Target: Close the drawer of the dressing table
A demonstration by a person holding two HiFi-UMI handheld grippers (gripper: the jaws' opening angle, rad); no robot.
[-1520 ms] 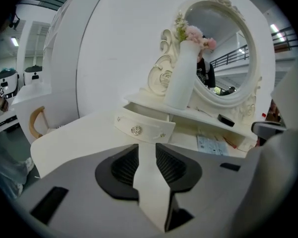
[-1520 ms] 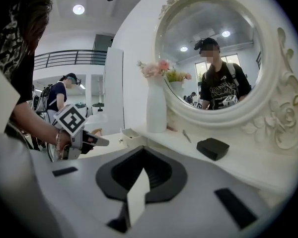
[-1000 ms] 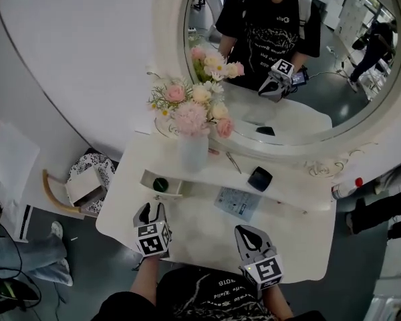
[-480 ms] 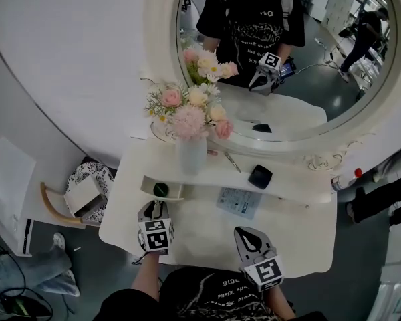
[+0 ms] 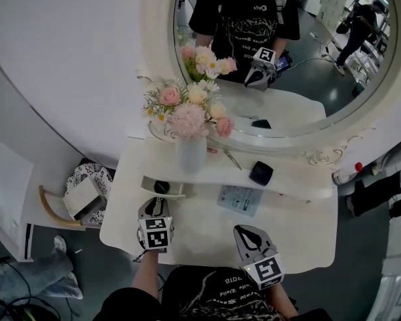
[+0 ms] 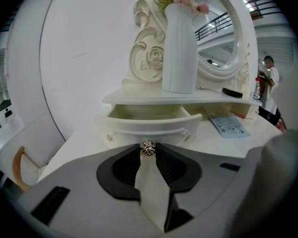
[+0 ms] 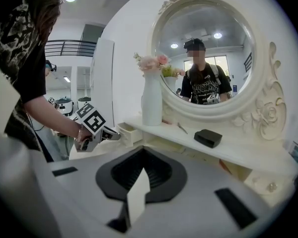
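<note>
**Drawer** [image 6: 145, 124]: open, drawn out from under the shelf [image 5: 291, 179] at the left end of the table. Its front faces the front edge of the tabletop [image 5: 207, 227]. A dark round item [image 5: 161, 186] lies inside.

**Left gripper** [image 5: 154, 206]: over the front left part of the tabletop, pointing at the drawer front. The jaws stand partly apart and have just been closing. The drawer's metal knob [image 6: 148, 148] sits between the tips, and both tips appear to bear on its sides. Nothing else is gripped.

**Vase** [image 5: 192, 154]: white and upright on the shelf, directly above the drawer, holding pink and cream flowers [image 5: 189, 109].

**Card** [image 5: 239, 200]: printed, lying flat on the tabletop near the back edge, about the middle. It is between the two grippers and clear of both.

**Box** [image 5: 260, 173]: black, on the shelf to the right of the vase and apart from it. A thin metal item [image 5: 232, 160] lies on the shelf between vase and box; its kind cannot be told.

**Right gripper** [image 5: 248, 233]: over the front edge of the tabletop, right of the middle and well apart from the drawer. The jaw tips are together with nothing between them. Whether it rests on the tabletop cannot be told.

**Mirror** [image 5: 321, 79]: oval, standing behind the shelf.
</note>
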